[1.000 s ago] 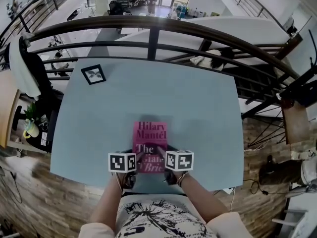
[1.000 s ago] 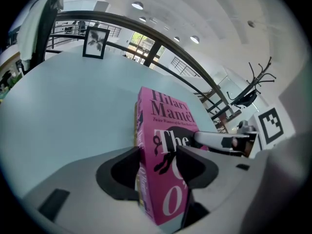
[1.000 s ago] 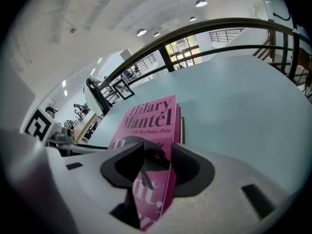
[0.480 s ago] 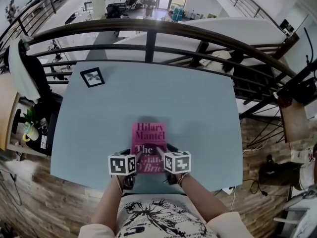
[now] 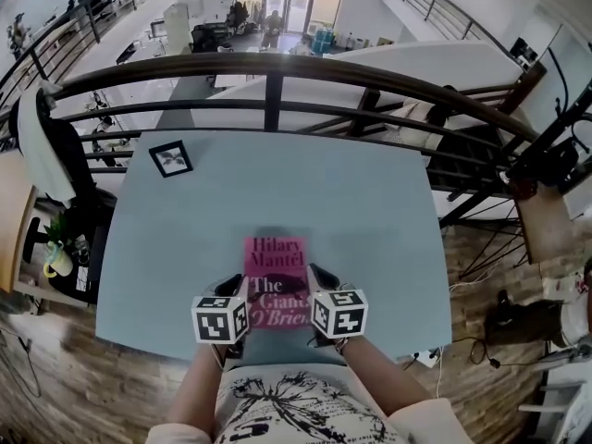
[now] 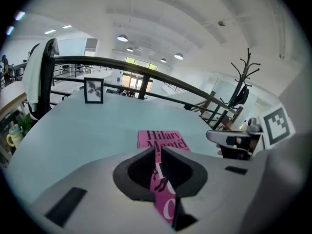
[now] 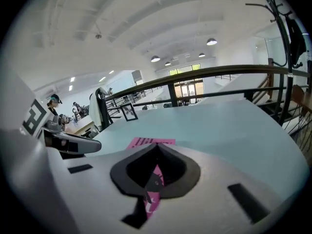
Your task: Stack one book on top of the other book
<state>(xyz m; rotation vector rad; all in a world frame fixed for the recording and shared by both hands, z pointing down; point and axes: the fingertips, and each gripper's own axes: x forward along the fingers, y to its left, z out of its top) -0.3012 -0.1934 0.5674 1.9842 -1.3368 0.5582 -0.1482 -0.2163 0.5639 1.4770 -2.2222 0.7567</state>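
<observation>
One pink book (image 5: pixel 276 266) shows on the pale blue table (image 5: pixel 370 211); I see no second book. My left gripper (image 5: pixel 233 289) holds its near left edge, and my right gripper (image 5: pixel 319 280) holds its near right edge. In the left gripper view the jaws (image 6: pixel 158 152) are closing, with the pink cover (image 6: pixel 163 139) pinched between the pads. The right gripper (image 7: pixel 156 149) is shut on the same cover (image 7: pixel 146 142). Each gripper shows in the other's view: the right gripper (image 6: pixel 229 140) and the left gripper (image 7: pixel 68 143).
A small black picture frame (image 5: pixel 172 158) stands at the table's far left corner. A dark curved railing (image 5: pixel 277 67) runs behind the table's far edge. To the left is a chair with a white garment (image 5: pixel 37 137). The person's torso is at the near table edge.
Both grippers were open at the book's near end and are now clamped on its edges. They have risen toward the camera and now look larger.
</observation>
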